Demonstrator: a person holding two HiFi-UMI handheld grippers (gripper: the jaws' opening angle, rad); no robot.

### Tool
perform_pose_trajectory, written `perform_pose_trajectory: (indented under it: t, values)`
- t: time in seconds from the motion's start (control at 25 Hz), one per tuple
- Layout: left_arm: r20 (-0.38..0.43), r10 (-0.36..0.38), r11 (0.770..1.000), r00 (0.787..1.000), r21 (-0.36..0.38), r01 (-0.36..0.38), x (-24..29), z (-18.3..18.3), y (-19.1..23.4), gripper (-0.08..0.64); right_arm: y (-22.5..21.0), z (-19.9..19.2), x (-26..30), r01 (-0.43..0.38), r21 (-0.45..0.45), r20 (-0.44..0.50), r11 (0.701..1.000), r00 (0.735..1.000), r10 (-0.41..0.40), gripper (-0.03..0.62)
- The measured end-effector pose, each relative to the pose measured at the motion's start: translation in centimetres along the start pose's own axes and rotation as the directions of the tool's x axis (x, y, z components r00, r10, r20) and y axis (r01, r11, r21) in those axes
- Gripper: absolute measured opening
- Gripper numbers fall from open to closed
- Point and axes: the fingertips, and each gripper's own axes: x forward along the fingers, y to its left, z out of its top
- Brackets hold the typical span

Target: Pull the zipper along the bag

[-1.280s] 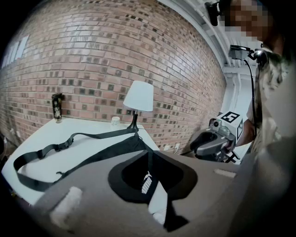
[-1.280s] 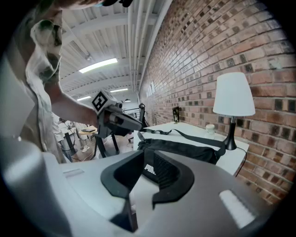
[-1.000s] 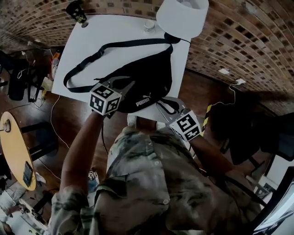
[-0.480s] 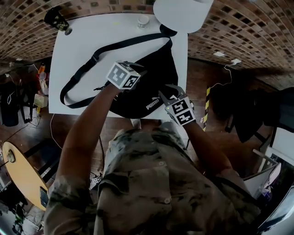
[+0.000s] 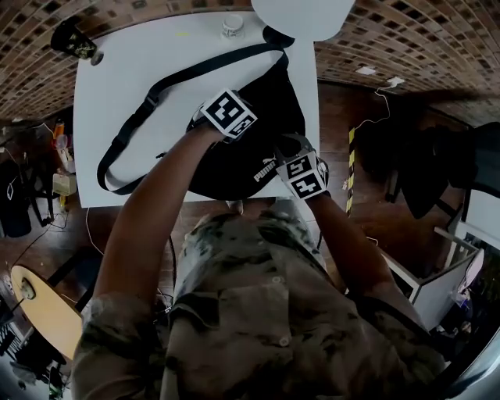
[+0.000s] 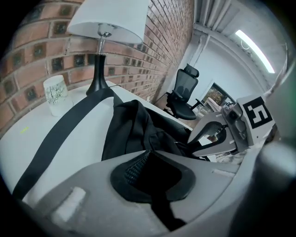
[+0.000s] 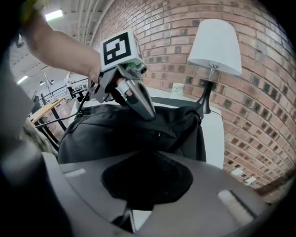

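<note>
A black waist bag [image 5: 250, 148] lies on the white table [image 5: 133, 86], its strap [image 5: 148, 101] looping out to the left. My left gripper [image 5: 248, 131] sits over the bag's top middle. In the left gripper view the left gripper [image 6: 150, 173] is shut with black bag fabric between its pads. My right gripper [image 5: 285, 152] is at the bag's near right end. Its jaws are closing, and in its own view the right gripper [image 7: 148, 176] has the bag's black fabric between the pads. A small zipper pull [image 7: 159, 134] shows just beyond them, below the left gripper's fingers [image 7: 141, 99].
A lamp with a white shade [image 5: 301, 12] and black stem [image 6: 98, 78] stands at the table's far right corner, touching the strap. A white cup [image 5: 232, 25] is beside it. The table's near edge [image 5: 156, 199] runs just below the bag. A brick wall lies beyond.
Both grippers have moved forward onto the bag: the left from its near left edge to the top middle, the right from off the table's edge to the bag's right end.
</note>
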Motion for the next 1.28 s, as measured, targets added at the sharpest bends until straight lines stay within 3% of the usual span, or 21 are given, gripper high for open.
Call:
perform_pose_trajectory:
  t: [0.16,0.52,0.88,1.28]
  values:
    - [-0.028,-0.027,0.999,0.999,-0.038,0.026,0.4,-0.2,0.1,0.002,0.4,-0.4,-0.1,0.018,0.002,-0.009,1.000,1.000,-0.018,0.031]
    - [-0.063,0.009,1.000,0.998,-0.028,-0.011,0.8,-0.3,0.1,0.002,2.5,0.8,-0.2,-0.019,0.007,0.002,1.000,1.000,0.019,0.030]
    - [-0.048,0.002,0.999,0.999,-0.047,-0.005,0.8,-0.2,0.3,0.003,6.7,2.9,-0.2,-0.124,-0.002,0.027,0.992,0.992,0.124,0.029]
    - [-0.023,0.006,0.999,1.000,-0.041,-0.007,0.8,-0.1,0.3,0.005,12.6,4.1,0.0,-0.257,-0.058,0.028,0.965,0.965,0.259,0.029]
